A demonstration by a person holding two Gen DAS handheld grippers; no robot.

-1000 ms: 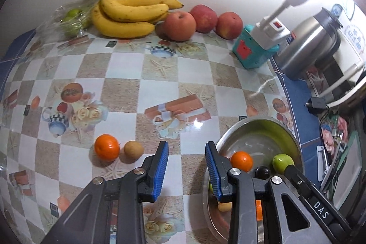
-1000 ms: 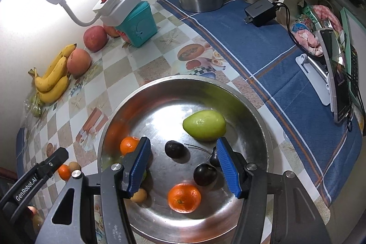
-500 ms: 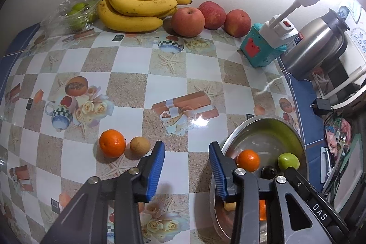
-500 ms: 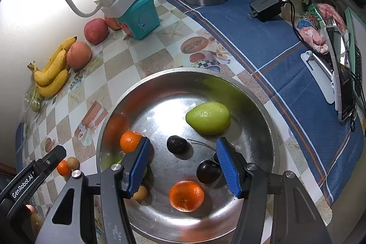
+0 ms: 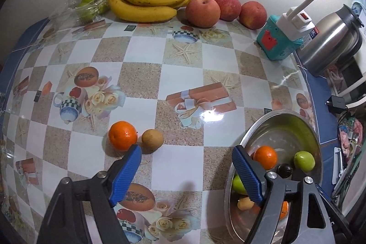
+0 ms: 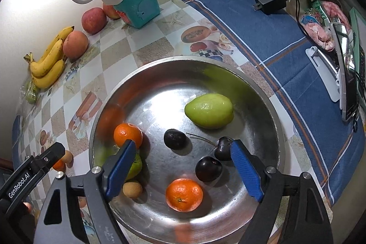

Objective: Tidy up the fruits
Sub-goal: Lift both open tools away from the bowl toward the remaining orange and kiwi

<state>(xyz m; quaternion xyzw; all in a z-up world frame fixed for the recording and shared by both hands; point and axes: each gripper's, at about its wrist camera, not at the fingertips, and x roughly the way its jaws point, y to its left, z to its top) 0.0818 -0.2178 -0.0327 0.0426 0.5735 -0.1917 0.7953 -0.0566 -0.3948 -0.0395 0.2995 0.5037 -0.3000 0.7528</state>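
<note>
Orange tangerine [image 5: 122,135] at ten o'clock of the empty, opening left gripper [image 5: 186,173]: straddle it squarely, clear of the brown fruit [image 5: 152,139], while the right gripper [image 6: 183,169] opens empty over the steel bowl [image 6: 270,106].

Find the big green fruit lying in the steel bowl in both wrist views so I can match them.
Left wrist: the green fruit is at lower right, inside the steel bowl, near its right wall.
Right wrist: it is right of centre, in the bowl's far half.
Shared landmark: the teal box under the white power strip.
</note>
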